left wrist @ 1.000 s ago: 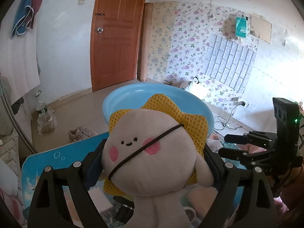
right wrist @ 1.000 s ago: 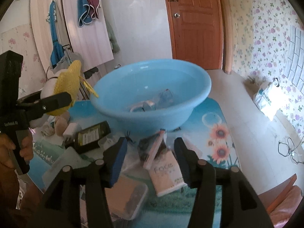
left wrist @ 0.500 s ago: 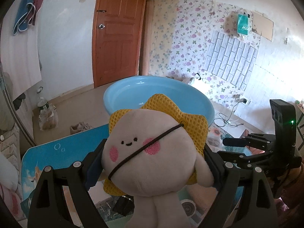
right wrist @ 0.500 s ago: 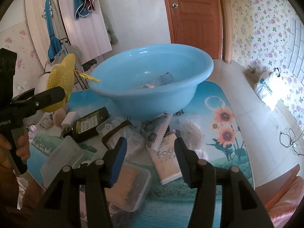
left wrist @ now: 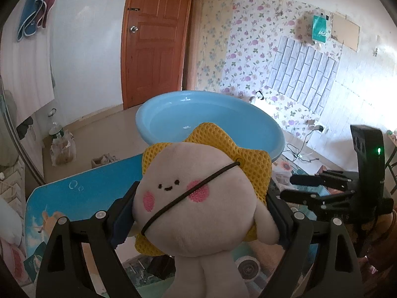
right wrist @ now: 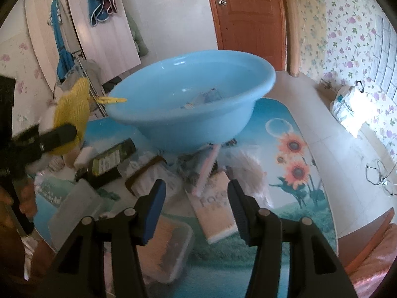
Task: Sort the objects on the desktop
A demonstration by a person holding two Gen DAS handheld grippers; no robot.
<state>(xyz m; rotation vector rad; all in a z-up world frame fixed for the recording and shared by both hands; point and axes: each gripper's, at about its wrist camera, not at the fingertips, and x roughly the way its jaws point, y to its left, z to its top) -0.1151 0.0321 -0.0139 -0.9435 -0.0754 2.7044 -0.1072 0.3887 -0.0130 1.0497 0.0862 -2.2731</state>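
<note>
The left gripper (left wrist: 198, 213) is clenched on a cream plush toy (left wrist: 196, 206) with a yellow mesh hat, holding it above the counter (left wrist: 82, 193) on the near side of the blue basin (left wrist: 208, 121). The right gripper (right wrist: 196, 203) hangs released with nothing between its fingers, over a Face-labelled packet (right wrist: 215, 211), a dark bottle (right wrist: 109, 161) and a clear plastic box (right wrist: 171, 238) lying on the counter.

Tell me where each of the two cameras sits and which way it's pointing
Left wrist: on the left gripper, facing the door past the clamped plush toy and blue basin; the right gripper shows at right.
Right wrist: on the open right gripper, looking down over table clutter; the left gripper shows at left.
Shared: basin, toy, door.
</note>
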